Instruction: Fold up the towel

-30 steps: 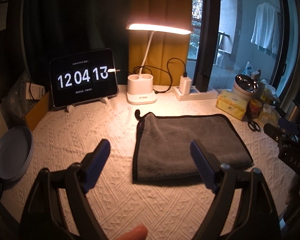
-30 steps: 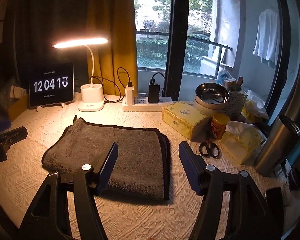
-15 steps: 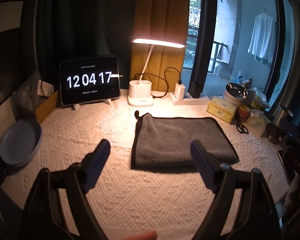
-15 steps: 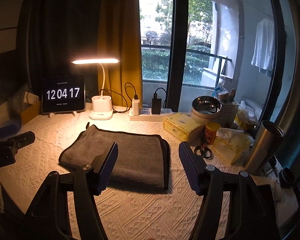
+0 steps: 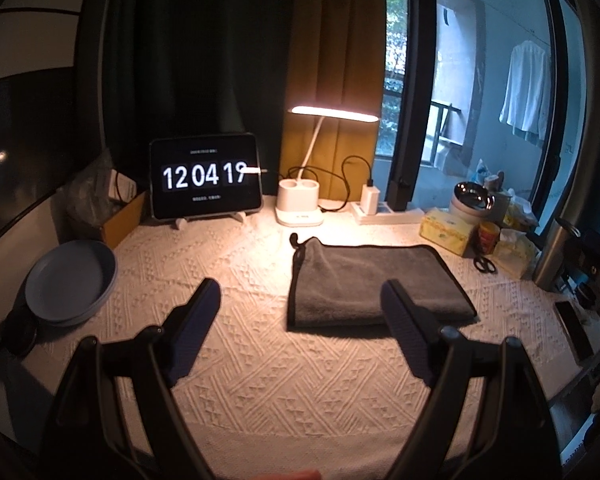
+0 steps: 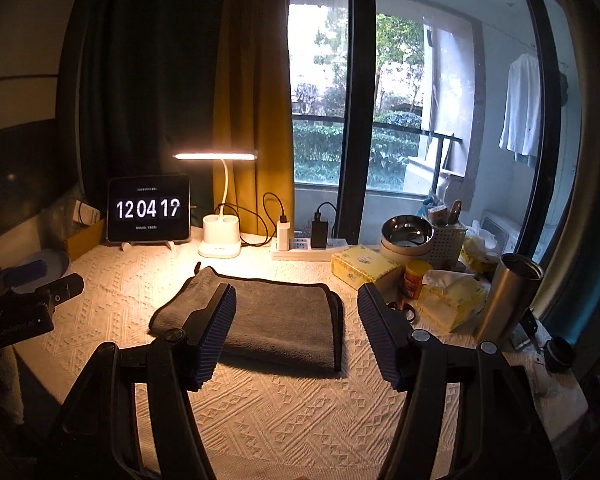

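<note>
Two views, taken in turn. Left wrist view: my left gripper (image 5: 300, 312) fills the lower frame, its blue-padded fingers (image 5: 194, 328) spread wide with nothing between them. The grey towel (image 5: 374, 280) lies folded flat on the white textured tablecloth (image 5: 300, 380), centre-right of frame, apart from my fingers; its hanging loop shows at the far left corner. A blue plate (image 5: 70, 280) sits at left, the clock tablet (image 5: 206, 176) at upper left of centre, the lit desk lamp (image 5: 300, 200) behind the towel, and scissors (image 5: 485, 265) at right.

Right wrist view: my right gripper (image 6: 296, 328) is likewise spread wide and holding nothing. The towel (image 6: 276, 316) lies at centre, partly behind my left-hand pad, not gripped. The left gripper (image 6: 24, 304) shows at the left edge. A steel tumbler (image 6: 504, 300) stands at right, a yellow tissue box (image 6: 362, 266) beyond the towel.
</note>
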A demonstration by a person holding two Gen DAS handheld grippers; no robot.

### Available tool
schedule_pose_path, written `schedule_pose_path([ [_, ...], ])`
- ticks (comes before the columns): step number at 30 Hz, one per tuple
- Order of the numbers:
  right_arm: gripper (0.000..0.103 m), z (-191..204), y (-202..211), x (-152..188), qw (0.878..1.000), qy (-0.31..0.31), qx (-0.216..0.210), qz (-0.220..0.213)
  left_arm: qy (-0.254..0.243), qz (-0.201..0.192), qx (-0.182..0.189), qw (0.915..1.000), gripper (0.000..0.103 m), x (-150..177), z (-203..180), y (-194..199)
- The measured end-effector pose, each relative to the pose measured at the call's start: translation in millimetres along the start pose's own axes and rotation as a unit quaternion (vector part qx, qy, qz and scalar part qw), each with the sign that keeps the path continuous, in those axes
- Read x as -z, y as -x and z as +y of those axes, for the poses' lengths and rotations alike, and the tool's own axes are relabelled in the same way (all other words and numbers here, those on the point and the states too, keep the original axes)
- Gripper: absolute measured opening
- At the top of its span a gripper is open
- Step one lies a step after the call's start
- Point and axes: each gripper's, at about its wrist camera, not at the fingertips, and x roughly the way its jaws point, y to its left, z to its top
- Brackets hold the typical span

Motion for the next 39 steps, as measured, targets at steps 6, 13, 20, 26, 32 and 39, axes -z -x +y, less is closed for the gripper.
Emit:
schedule_pose_path([
  [6, 0.066, 3.2, 25.1, 5.0, 1.000, -0.005, 0.002, -0.023, 0.000, -0.033, 0.004, 0.9995, 0.083, 2.7, 3.1, 25.2],
  [13, 0.066, 0.2, 51.0, 11.4, 0.999, -0.012, 0.012, -0.043, -0.004, -0.074, -0.003, 0.9973, 0.083, 2.9, 4.9, 57.0],
  [20, 0.066, -7.6, 71.1, 10.5, 0.997, -0.016, 0.028, -0.067, -0.015, -0.109, -0.010, 0.9938, 0.083, 2.9, 1.4, 78.9],
  [26, 0.066, -7.4, 84.3, 9.2, 0.995, -0.014, 0.036, -0.087, -0.029, -0.141, -0.009, 0.9896, 0.083, 3.0, 0.3, 93.5],
  [32, 0.066, -7.2, 91.0, 7.9, 0.994, -0.013, 0.041, -0.099, -0.026, -0.149, -0.004, 0.9885, 0.083, 1.3, 1.4, 97.5],
  [39, 0.066, -6.4, 91.1, 7.9, 0.995, -0.012, 0.041, -0.095, -0.021, -0.144, -0.006, 0.9894, 0.083, 2.5, 0.9, 96.5],
])
